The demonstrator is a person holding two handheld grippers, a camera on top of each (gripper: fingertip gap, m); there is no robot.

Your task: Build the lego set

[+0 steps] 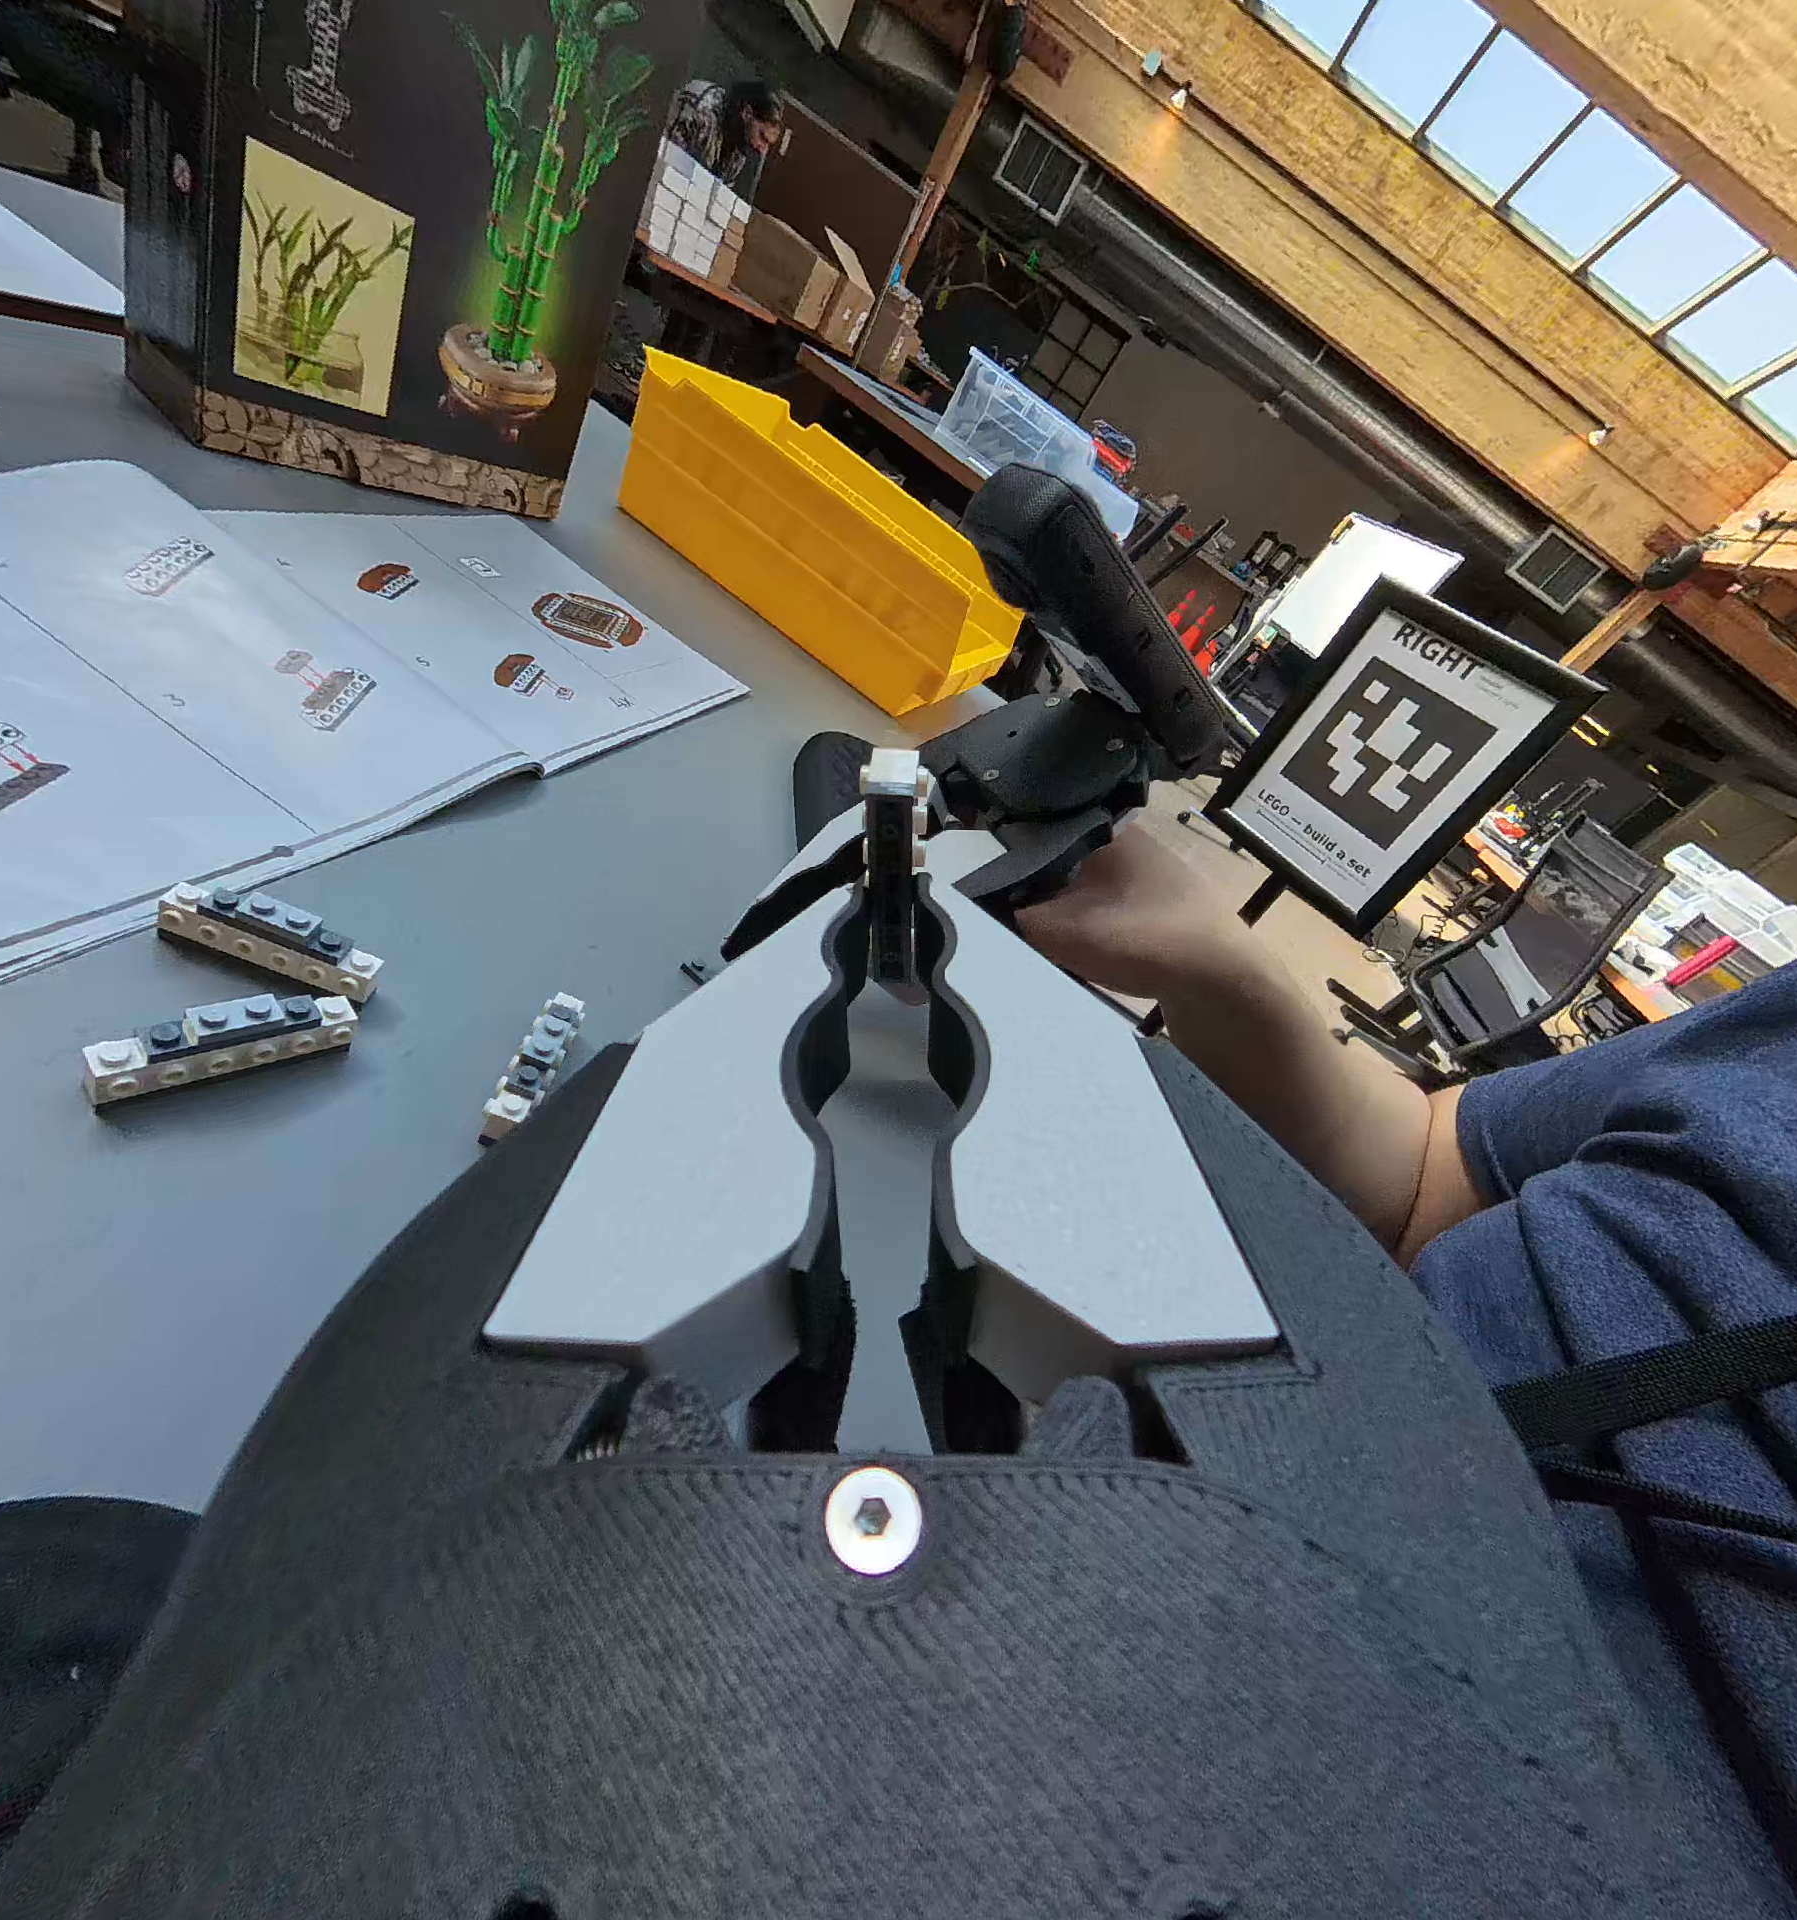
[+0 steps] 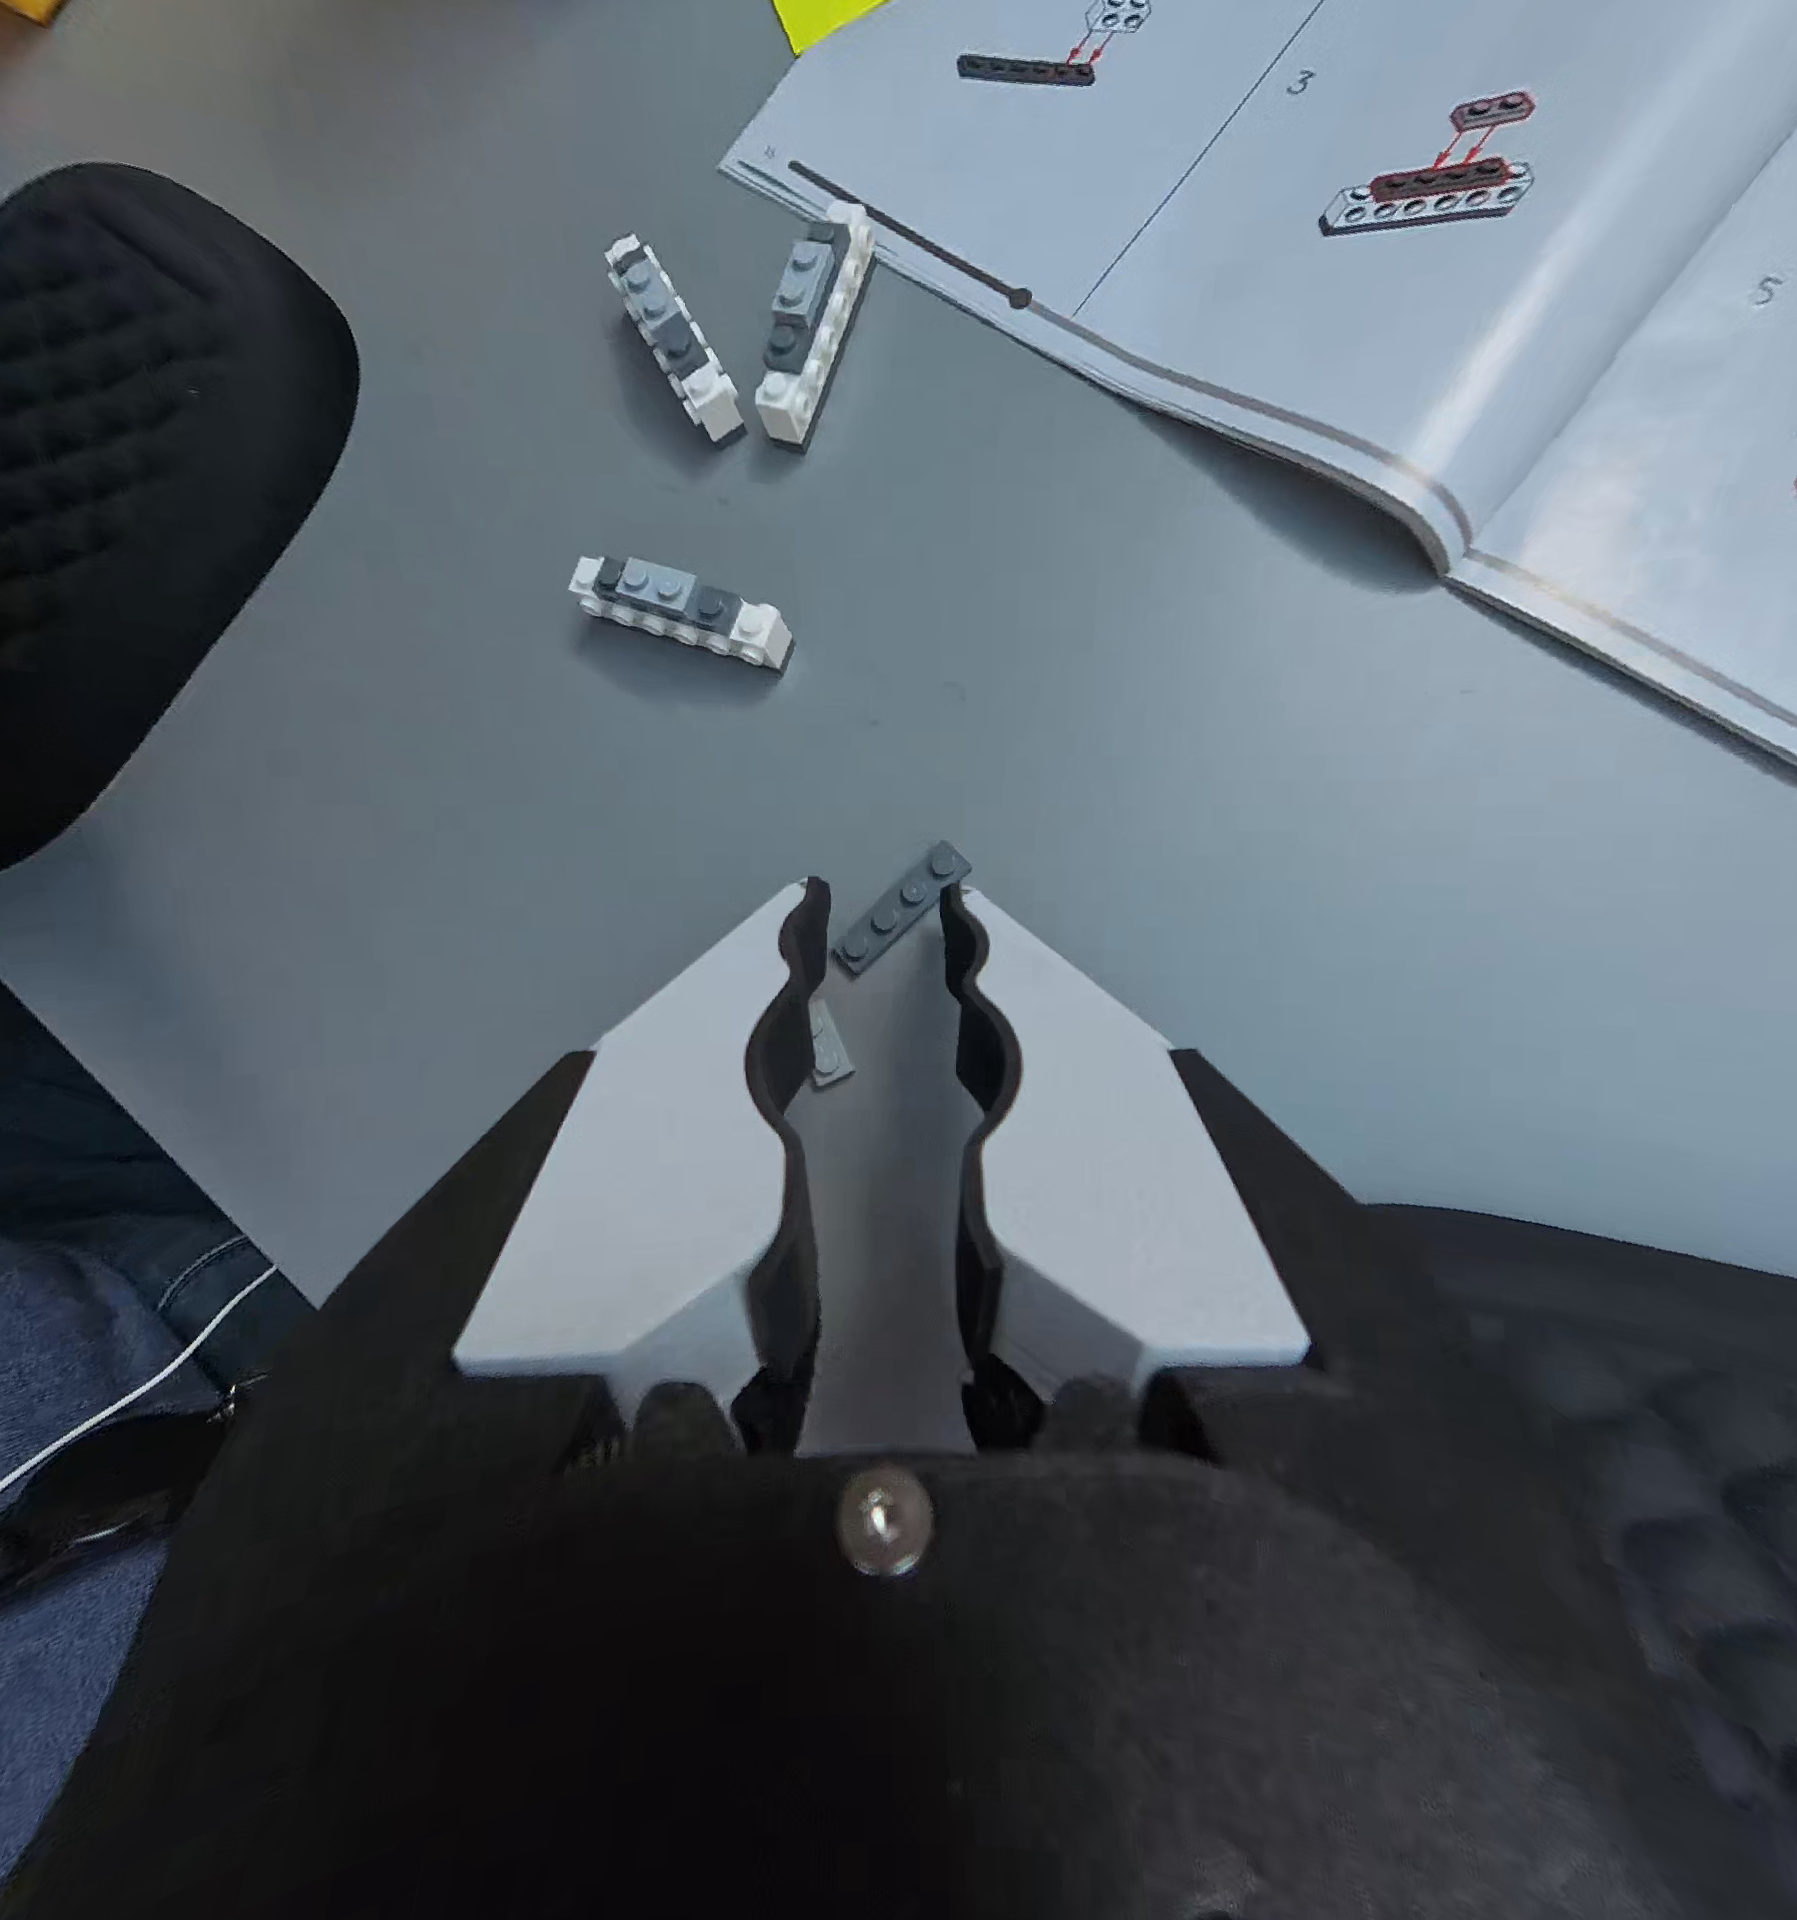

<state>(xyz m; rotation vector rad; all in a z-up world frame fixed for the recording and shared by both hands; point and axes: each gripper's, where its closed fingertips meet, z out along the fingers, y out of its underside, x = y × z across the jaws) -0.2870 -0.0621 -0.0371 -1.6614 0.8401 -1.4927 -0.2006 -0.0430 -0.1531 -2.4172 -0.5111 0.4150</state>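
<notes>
My left gripper (image 1: 889,894) is shut on a narrow black and white brick assembly (image 1: 892,790) and holds it upright above the table. My right gripper (image 2: 883,894) is open, its tips low over a dark grey studded plate (image 2: 904,906) that lies slantwise on the grey table between them. A smaller grey plate (image 2: 829,1049) lies by its left finger. Three built white, grey and black strips (image 2: 670,332) (image 2: 811,322) (image 2: 681,608) lie farther out; they also show in the left wrist view (image 1: 270,940) (image 1: 219,1049) (image 1: 535,1065).
The open instruction booklet (image 2: 1393,260) lies at the right, also in the left wrist view (image 1: 250,675). The set's box (image 1: 385,239) and a yellow bin (image 1: 811,530) stand behind. A framed sign (image 1: 1393,758) stands at the right. A black padded object (image 2: 94,499) is at the left. The gap from one gripper's tips to the other's is roughly 15 centimetres.
</notes>
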